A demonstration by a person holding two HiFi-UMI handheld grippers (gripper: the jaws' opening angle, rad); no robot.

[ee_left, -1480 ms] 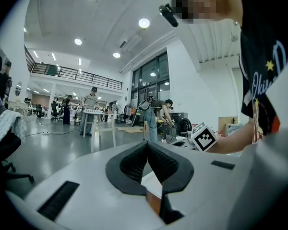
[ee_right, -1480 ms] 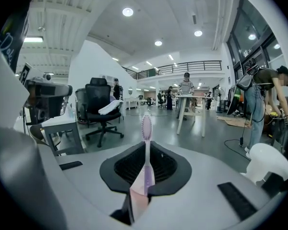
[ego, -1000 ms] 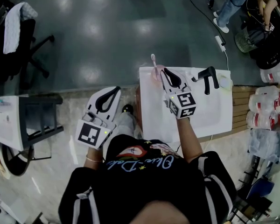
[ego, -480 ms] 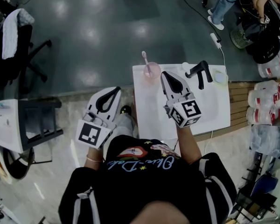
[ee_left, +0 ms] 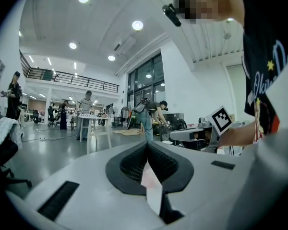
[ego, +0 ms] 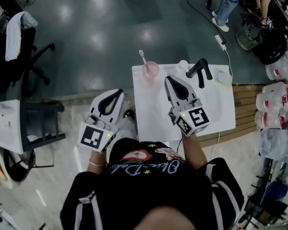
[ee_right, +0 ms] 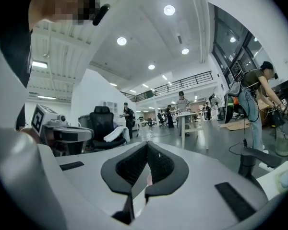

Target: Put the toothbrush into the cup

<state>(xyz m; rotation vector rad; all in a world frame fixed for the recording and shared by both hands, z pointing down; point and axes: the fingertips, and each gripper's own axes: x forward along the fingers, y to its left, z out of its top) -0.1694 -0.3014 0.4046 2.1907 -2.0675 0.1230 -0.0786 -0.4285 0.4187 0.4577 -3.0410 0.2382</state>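
Note:
In the head view a pink cup [ego: 150, 70] stands at the far left corner of the white sink unit [ego: 149, 114]. A pink-and-white toothbrush [ego: 142, 58] stands in it, leaning left with its head up. My right gripper [ego: 168, 78] hovers over the basin, a short way right of and nearer than the cup, shut with nothing in it. Off the sink's left side, above the floor, my left gripper [ego: 120, 91] is shut and empty too. Each gripper view shows its jaws meeting, left gripper [ee_left: 147, 145] and right gripper [ee_right: 147, 145], with only the room beyond.
A black faucet [ego: 200, 70] rises at the sink's back, with a small white item [ego: 183, 65] beside it and a pale dish [ego: 224, 76] at the right corner. Left of me are an office chair [ego: 19, 37] and a white stand [ego: 14, 126]; bottle packs [ego: 273, 104] lie right.
My right gripper, which was at the cup with the toothbrush, has drawn back towards me over the basin. The toothbrush stays standing in the cup. The left gripper has not moved.

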